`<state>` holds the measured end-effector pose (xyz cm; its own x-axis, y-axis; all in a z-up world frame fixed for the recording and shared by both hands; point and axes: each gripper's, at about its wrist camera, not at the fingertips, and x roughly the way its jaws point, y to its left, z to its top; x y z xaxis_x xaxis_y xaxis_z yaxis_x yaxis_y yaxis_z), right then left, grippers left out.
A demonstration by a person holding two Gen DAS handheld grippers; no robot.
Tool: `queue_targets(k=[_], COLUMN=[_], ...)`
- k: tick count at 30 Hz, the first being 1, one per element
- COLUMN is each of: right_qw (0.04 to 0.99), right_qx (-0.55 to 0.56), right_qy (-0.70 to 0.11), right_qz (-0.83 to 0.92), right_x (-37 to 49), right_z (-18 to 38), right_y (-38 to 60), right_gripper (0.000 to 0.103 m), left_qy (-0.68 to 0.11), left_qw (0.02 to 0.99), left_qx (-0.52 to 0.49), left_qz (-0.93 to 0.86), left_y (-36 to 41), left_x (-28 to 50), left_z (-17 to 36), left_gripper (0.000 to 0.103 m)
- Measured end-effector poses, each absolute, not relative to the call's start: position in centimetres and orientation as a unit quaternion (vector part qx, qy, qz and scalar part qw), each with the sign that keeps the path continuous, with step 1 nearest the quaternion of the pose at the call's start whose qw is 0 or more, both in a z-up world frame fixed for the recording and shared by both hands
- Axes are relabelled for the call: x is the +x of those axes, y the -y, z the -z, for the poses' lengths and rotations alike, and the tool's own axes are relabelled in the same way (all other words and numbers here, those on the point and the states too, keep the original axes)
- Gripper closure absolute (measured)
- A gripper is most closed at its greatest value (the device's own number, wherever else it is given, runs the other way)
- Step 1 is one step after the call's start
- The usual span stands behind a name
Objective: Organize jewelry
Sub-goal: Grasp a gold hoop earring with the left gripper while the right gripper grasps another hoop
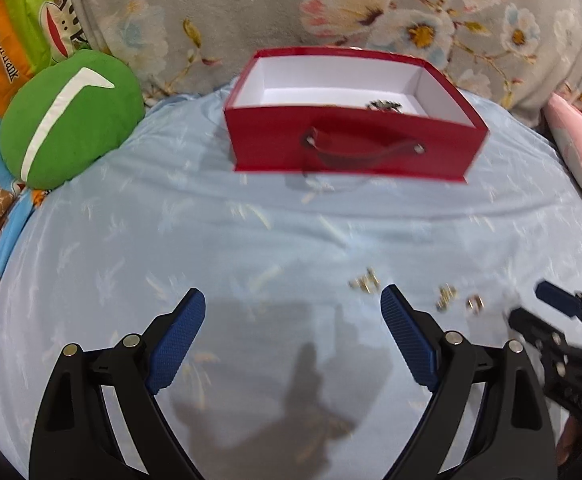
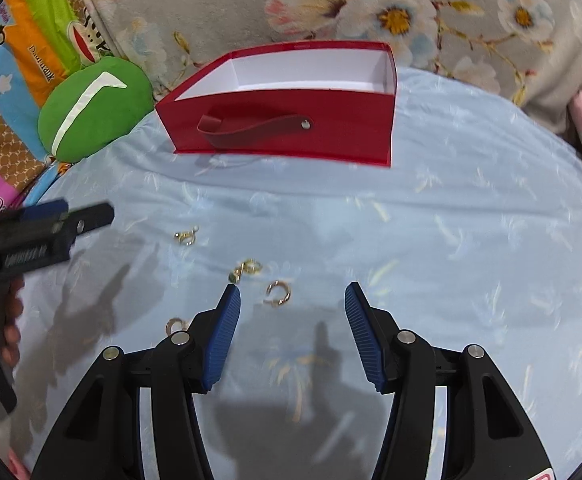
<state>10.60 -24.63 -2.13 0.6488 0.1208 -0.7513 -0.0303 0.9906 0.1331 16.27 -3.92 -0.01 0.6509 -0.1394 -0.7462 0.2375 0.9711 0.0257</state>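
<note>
Right wrist view: right gripper [image 2: 293, 296] hangs over the pale blue bedsheet [image 2: 451, 240], jaws apart, nothing between the pads; gap looks moderate, which would suit small pieces. A gold hoop earring [image 2: 278, 294] lies on the sheet just ahead of the tips, roughly centred in the gap, so I'd judge it the likely next pick. More loose gold pieces near it: one cluster [image 2: 247, 269] just beyond the left pad, a small ring-like piece [image 2: 186, 236] further left, another hoop [image 2: 176, 325] partly hidden beside the left finger. Red box [image 2: 283, 128] sits open at the far side of the sheet with its strap handle facing the grippers, probably parked there as the drop-off within reach. Left wrist view: left gripper [image 1: 293, 304] wide open, empty, over bare sheet; jewelry is off to its right, so it looks idle or waiting. Something dark and small [image 1: 383, 105] already lies inside the box near the front wall, blurred, can't tell what. Green cushion [image 1: 67, 120] and floral blanket [image 1: 331, 8] border the work area. Task seems early, most pieces still loose on the sheet.
</note>
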Motion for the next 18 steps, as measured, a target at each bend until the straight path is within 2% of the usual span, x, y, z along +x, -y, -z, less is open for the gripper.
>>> queue_targets(k=[5, 12, 14, 18], right_qw=[0.904, 0.896, 0.894, 0.894], right_qx=[0.056, 0.030, 0.029, 0.017], right_qy=[-0.423, -0.441, -0.445, -0.446], right_qz=[-0.037, -0.043, -0.043, -0.033], right_x=[11.1, 13.4, 13.8, 14.1], right_z=[3.3, 4.7, 5.2, 5.8], right_y=[24.5, 23.1, 22.9, 22.3], right_gripper=[0.049, 0.052, 0.060, 0.069], left_qy=[-0.419, -0.435, -0.438, -0.442], left_qw=[0.896, 0.888, 0.887, 0.886], left_qx=[0.075, 0.069, 0.068, 0.063], left_qz=[0.128, 0.131, 0.128, 0.126], left_y=[5.4, 5.7, 5.5, 5.2], left_x=[12.6, 11.3, 11.4, 11.5], left_z=[2.0, 3.5, 3.6, 3.9], left_gripper=[0.016, 0.016, 0.016, 0.016])
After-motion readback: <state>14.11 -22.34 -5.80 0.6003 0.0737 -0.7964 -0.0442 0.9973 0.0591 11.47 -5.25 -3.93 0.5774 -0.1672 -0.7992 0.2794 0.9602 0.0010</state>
